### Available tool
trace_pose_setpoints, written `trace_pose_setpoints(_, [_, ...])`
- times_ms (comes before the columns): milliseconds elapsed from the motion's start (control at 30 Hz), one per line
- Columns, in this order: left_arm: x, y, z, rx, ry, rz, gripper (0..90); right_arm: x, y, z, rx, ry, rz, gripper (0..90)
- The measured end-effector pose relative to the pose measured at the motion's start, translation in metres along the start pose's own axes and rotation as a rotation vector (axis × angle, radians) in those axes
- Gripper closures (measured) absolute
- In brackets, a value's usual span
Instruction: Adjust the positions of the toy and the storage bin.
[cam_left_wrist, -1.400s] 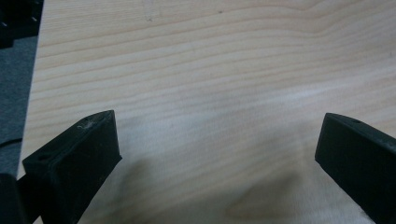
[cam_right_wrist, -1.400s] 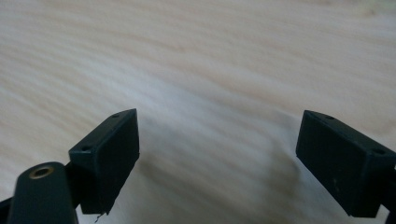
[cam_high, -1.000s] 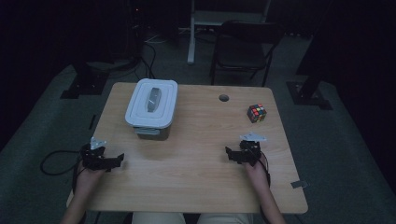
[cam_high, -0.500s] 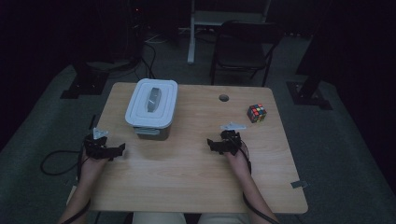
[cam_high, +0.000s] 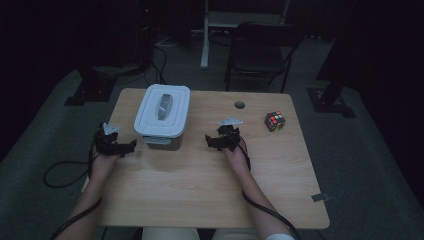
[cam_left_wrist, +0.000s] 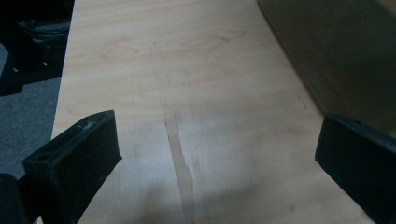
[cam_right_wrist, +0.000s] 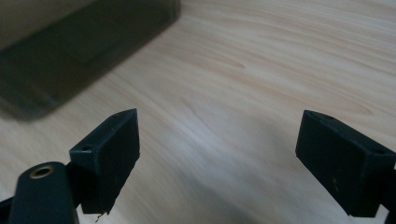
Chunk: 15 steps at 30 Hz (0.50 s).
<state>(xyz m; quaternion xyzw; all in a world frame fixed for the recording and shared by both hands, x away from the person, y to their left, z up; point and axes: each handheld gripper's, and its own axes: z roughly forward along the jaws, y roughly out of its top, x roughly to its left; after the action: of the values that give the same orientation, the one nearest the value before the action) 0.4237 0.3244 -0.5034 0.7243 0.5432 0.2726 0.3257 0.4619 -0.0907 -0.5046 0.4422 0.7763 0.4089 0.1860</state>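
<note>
A grey lidded plastic box (cam_high: 162, 117) stands on the wooden table (cam_high: 200, 185), left of centre toward the far side. My left gripper (cam_high: 130, 146) sits just left of the box's near corner and points at it. Its jaws are wide open over bare wood (cam_left_wrist: 215, 158), with the box wall (cam_left_wrist: 336, 56) at upper right. My right gripper (cam_high: 210, 141) is to the right of the box and points left toward it. It is open too (cam_right_wrist: 219, 158), with nothing between the jaws, and the dark box side (cam_right_wrist: 70, 46) fills the upper left.
A colour puzzle cube (cam_high: 275, 121) lies at the table's far right, and a round cable hole (cam_high: 240, 105) is near the far edge. A dark chair (cam_high: 262, 55) and stand legs are beyond the table. Cables trail off the left edge.
My right gripper has moved left and away from the person, closing on the box. The left gripper has moved forward to beside the box's near left corner.
</note>
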Motion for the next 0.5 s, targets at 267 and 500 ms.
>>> trace_pose_setpoints(267, [0.014, 0.022, 0.015, 0.008, 0.002, -0.008, 0.6, 0.014, 0.017, 0.021, -0.047, -0.017, 0.038, 13.2])
trace_pose_setpoints(500, [0.024, 0.034, 0.025, 0.006, 0.014, -0.008, 0.6, 0.02, 0.031, 0.033, -0.044, -0.027, 0.037, 13.1])
